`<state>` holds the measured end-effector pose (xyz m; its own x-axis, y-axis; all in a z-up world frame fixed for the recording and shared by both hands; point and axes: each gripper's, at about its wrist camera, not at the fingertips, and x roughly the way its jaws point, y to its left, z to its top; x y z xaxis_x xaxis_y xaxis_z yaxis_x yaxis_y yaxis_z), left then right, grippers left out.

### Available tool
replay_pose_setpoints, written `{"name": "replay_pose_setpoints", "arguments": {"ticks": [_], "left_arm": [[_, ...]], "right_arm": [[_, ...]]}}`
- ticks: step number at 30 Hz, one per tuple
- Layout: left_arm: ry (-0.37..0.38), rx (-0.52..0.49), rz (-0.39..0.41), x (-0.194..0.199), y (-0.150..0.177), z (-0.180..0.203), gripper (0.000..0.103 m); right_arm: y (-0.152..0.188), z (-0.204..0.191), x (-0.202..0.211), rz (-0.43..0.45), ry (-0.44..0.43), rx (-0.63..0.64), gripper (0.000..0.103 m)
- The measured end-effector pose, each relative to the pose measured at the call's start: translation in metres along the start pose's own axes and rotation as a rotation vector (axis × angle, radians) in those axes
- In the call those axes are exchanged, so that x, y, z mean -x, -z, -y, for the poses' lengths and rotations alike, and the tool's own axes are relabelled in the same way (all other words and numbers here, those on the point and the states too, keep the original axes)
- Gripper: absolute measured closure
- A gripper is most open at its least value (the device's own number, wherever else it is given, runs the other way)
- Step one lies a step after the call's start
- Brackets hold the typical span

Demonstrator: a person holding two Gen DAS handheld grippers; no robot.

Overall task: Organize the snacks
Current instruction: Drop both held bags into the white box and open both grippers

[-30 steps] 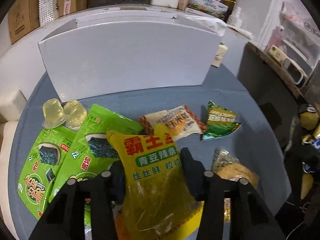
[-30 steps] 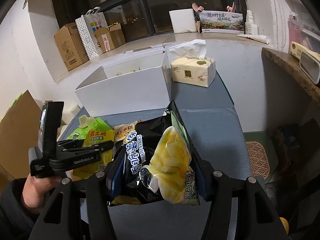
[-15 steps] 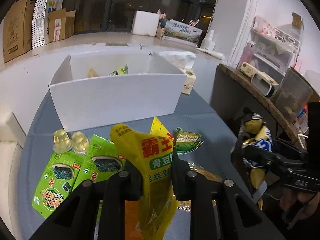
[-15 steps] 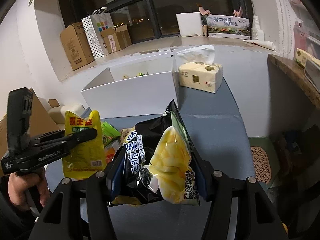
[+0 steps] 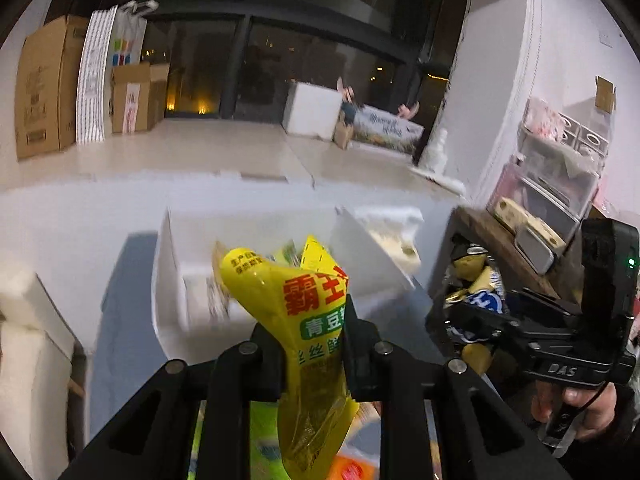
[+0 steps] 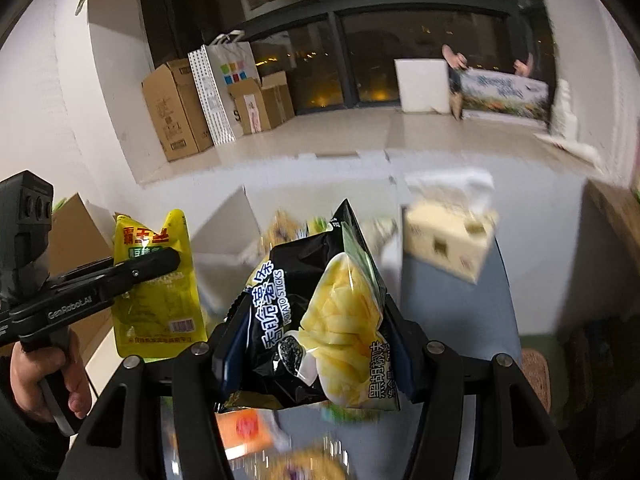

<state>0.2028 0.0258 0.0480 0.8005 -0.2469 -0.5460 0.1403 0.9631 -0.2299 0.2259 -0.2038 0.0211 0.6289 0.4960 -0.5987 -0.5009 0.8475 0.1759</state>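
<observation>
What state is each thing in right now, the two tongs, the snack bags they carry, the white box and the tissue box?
Left tongs: shut on the yellow plastic snack pouch.
Yellow plastic snack pouch: pinched, lifted, hanging down.
Right tongs: shut on the black potato-stick bag.
Black potato-stick bag: gripped, raised, sealed.
White cardboard box: open-topped, snacks inside.
Beige tissue box: open, tissue sticking up.

It looked like a room in a home, used partly for storing things. It was night, and the big dark window (image 6: 400, 52) showed small lights outside. Brown cardboard boxes (image 6: 176, 112) and a paper shopping bag (image 6: 218, 88) stood on the wide pale ledge (image 5: 192, 148). A tissue box (image 6: 448, 240) sat on the blue-grey table (image 6: 452, 304), and clear plastic drawers (image 5: 560, 168) stood by the wall.
</observation>
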Motion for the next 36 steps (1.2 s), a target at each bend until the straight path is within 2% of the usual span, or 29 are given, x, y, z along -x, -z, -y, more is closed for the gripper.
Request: {"name": "replay_pose_setpoints", "arguments": {"ticks": [4,7,9,12,13,14,15,16,18,22,29,36], "left_arm": [[-0.011,-0.021,0.021,-0.022,-0.034,-0.014,0.078],[-0.067,-0.064,0.014,-0.049,-0.052,-0.024,0.078],[-0.072,-0.059,0.001,-0.062,-0.056,-0.032,0.078],[-0.123,-0.087,-0.017,-0.085,-0.056,-0.041,0.077],[-0.181,-0.095,-0.029,-0.094,-0.053,-0.046,0.067],[-0.209,-0.082,-0.052,-0.1,-0.05,-0.051,0.042],[-0.219,-0.066,-0.068,-0.103,-0.048,-0.055,0.028],[-0.227,-0.034,-0.079,-0.105,-0.044,-0.061,0.002],[-0.213,0.013,-0.044,-0.099,-0.037,-0.069,0.0],[-0.206,0.057,-0.058,-0.097,-0.031,-0.077,0.0],[-0.201,0.046,-0.073,-0.074,-0.024,-0.071,0.0],[-0.114,0.019,-0.076,-0.01,0.02,-0.051,0.0]], "right_arm": [[-0.04,0.002,-0.04,-0.03,0.013,-0.007,0.039],[-0.059,0.005,-0.069,-0.056,0.04,0.001,0.039],[-0.068,0.005,-0.086,-0.074,0.07,0.024,0.039],[-0.076,0.008,-0.106,-0.098,0.083,0.038,0.038],[-0.077,0.011,-0.111,-0.102,0.095,0.027,0.035],[-0.078,0.013,-0.113,-0.104,0.102,0.017,0.025],[-0.078,0.017,-0.118,-0.107,0.103,0.003,0.015],[-0.077,0.019,-0.118,-0.103,0.109,0.001,0.0],[-0.074,0.02,-0.116,-0.085,0.144,0.016,0.0],[-0.068,0.024,-0.113,-0.096,0.134,0.005,0.0],[-0.057,0.017,-0.097,-0.083,0.095,-0.018,0.0],[-0.017,0.007,-0.053,-0.041,-0.003,-0.063,0.0]]}}
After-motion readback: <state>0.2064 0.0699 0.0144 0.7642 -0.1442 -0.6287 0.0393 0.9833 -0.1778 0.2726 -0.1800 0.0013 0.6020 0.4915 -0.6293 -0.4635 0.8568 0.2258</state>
